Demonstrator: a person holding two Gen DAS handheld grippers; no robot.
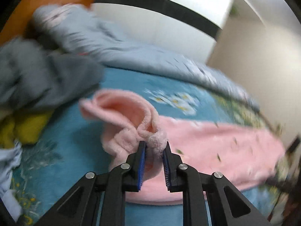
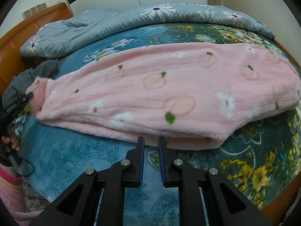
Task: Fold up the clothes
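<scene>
**Ana:** Black fingers with blue ribbed pads fill the bottom of both views. On the left gripper [image 1: 154, 146] they are clamped on a bunched, fluffy hem of the pink garment [image 1: 216, 150].

**Ben:** And the right gripper [image 2: 151, 141]?

**Ana:** Fingers a little apart, nothing between them. Their tips sit just before the garment's [image 2: 160, 98] near folded edge; I cannot tell whether they touch it.

**Ben:** What does the fabric look like?

**Ana:** Thick plush fleece, pale pink, printed with peaches, green leaves and white flowers. In the right view it lies as a long, flattened band across the middle of the frame, doubled along its lower edge. Its left end is lifted by the left gripper [image 2: 24, 97], seen at the left edge.

**Ben:** Underneath?

**Ana:** Blue floral bedspread [image 2: 65, 160], soft-looking. Grey daisy-print quilt [image 2: 112, 22] is heaped along the top, against an orange wooden headboard [image 2: 22, 30] at upper left. Grey clothing [image 1: 37, 79] is piled at left in the blurred left view, with something yellow [image 1: 24, 128] below it.
</scene>
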